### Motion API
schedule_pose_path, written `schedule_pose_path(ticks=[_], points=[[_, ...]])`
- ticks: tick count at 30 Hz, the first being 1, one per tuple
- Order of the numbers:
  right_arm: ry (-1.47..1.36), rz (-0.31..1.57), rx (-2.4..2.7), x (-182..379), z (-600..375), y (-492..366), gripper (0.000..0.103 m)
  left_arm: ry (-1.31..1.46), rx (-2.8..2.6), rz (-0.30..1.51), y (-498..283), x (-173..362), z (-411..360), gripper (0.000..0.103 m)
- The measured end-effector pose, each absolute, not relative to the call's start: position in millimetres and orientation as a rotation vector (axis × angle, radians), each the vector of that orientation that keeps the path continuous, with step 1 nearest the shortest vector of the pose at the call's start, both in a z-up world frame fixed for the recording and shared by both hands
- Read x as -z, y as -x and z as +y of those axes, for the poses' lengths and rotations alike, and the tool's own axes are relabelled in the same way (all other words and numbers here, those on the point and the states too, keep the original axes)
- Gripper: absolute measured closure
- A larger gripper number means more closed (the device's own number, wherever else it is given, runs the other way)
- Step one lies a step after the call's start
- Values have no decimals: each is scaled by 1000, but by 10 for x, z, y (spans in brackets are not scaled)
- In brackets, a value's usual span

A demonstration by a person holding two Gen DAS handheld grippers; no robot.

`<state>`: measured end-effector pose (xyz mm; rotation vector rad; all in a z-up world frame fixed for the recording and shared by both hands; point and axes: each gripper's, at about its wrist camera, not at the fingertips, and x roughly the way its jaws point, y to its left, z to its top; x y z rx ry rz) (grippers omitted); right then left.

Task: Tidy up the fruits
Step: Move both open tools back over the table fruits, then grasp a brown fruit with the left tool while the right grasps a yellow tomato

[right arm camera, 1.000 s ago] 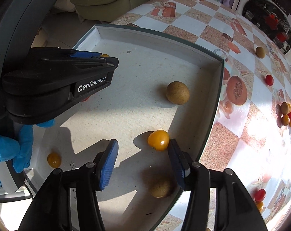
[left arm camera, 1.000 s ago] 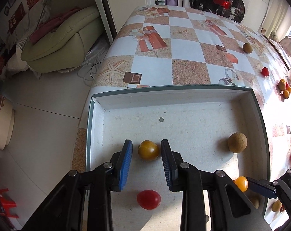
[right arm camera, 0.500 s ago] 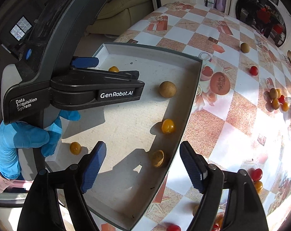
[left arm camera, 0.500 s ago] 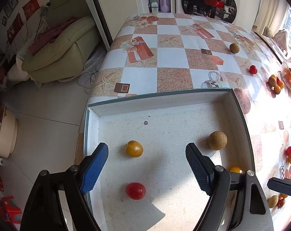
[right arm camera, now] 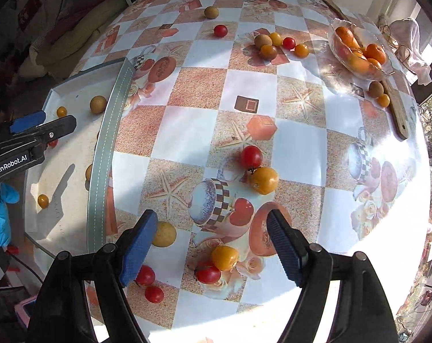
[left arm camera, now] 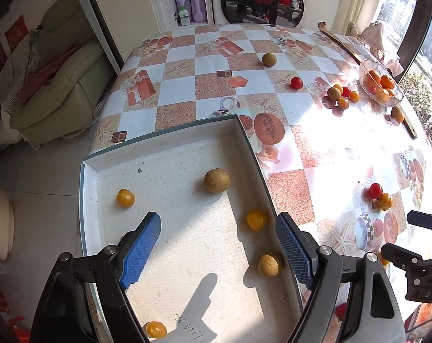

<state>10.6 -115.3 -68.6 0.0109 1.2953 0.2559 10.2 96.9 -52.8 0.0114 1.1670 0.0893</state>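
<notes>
The shallow white rectangular tray (left arm camera: 170,257) serves as the collection point, so several small round yellow and brown fruits (left arm camera: 216,180) lie inside it. The left gripper (left arm camera: 218,245) points steeply down over the tray, fingers wide, empty. The right gripper (right arm camera: 210,243) points down over the checkered tablecloth (right arm camera: 193,125), fingers wide, with a yellow cherry tomato (right arm camera: 224,257) loose between them.

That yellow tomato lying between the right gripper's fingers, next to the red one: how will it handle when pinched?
The yellow tomato is round and lies on a flat tablecloth, so a nudge would probably roll it. Its skin shines, so the pads may slip. It touches the red tomato, which would likely shift too. The right gripper is open and empty.
</notes>
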Motion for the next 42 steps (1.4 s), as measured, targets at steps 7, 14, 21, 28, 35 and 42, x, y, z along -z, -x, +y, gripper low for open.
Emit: schedule_pose_path(ticks=[7,14,21,28,35,42], points=[[-92,1318,-170,789,-1588,-158,21,-11,31,1182,-3,419,455,19],[-169,1328,-149,855,-1781,-232,21,-2,101,1237,112,536,48,19],[-221,1330,-144,896,-1878,-320,21,-16,79,1297,175,777,-159,19],[-194,1329,-208,914,-1767,-432,21,-51,73,1320,181,958,-270,19],[-154,1337,-233,972,-1641,-486,21,-81,77,1348,177,1100,-360,19],[-100,1342,-242,1021,-1517,-530,26,-69,84,1369,220,1176,-419,32]])
